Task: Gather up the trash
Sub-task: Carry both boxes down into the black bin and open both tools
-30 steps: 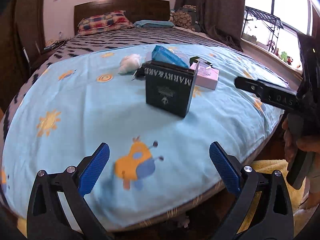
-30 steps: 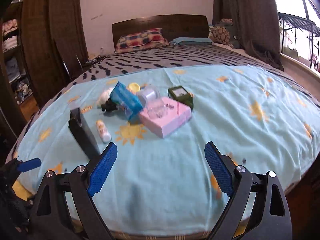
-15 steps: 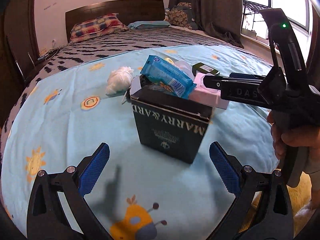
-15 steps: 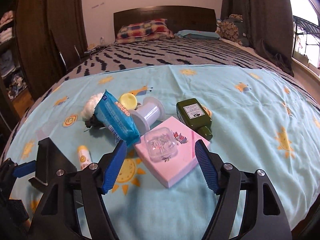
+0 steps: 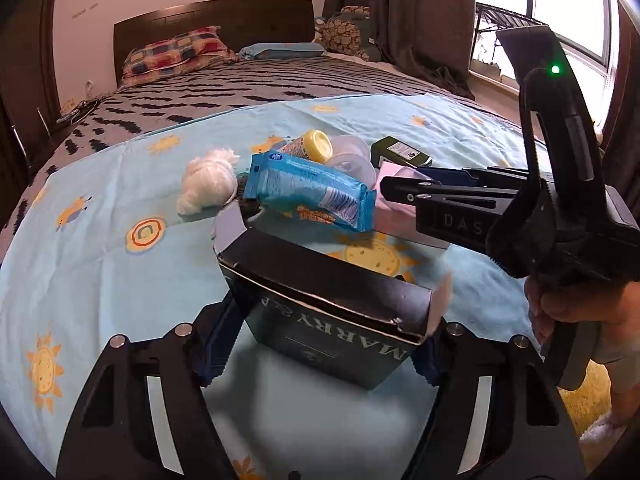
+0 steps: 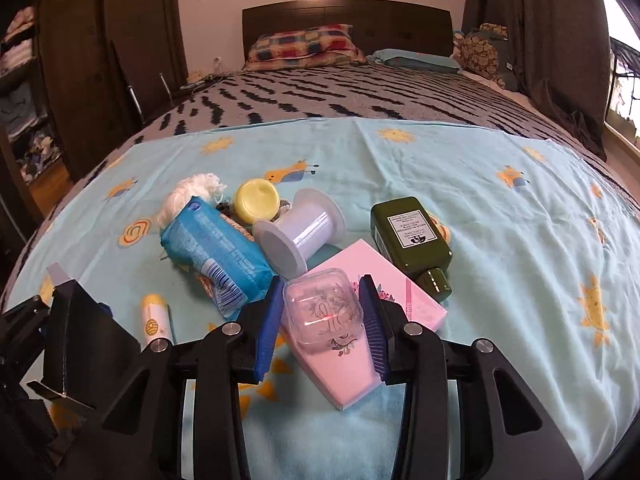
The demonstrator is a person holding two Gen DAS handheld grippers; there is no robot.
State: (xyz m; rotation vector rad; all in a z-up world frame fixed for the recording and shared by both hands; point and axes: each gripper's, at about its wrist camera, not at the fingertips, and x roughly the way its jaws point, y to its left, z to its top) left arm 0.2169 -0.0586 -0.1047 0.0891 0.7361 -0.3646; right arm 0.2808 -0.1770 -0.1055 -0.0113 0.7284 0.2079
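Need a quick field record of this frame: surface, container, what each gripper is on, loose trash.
surface: light blue sheet on bed
container: open dark box, upright
left gripper: jaws closing around the box
right gripper: jaws closing on clear plastic case, which sits on pink box
loose: blue packet, spool, green bottle, yellow-capped tube

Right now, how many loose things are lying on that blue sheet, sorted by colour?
Blue: 1, wipes pack
White: 2, yarn ball, spool
Yellow: 2, capped bottle, small tube
Green: 1, bottle
Pink: 1, box
Clear: 1, case
Black: 1, open carton
Total: 9
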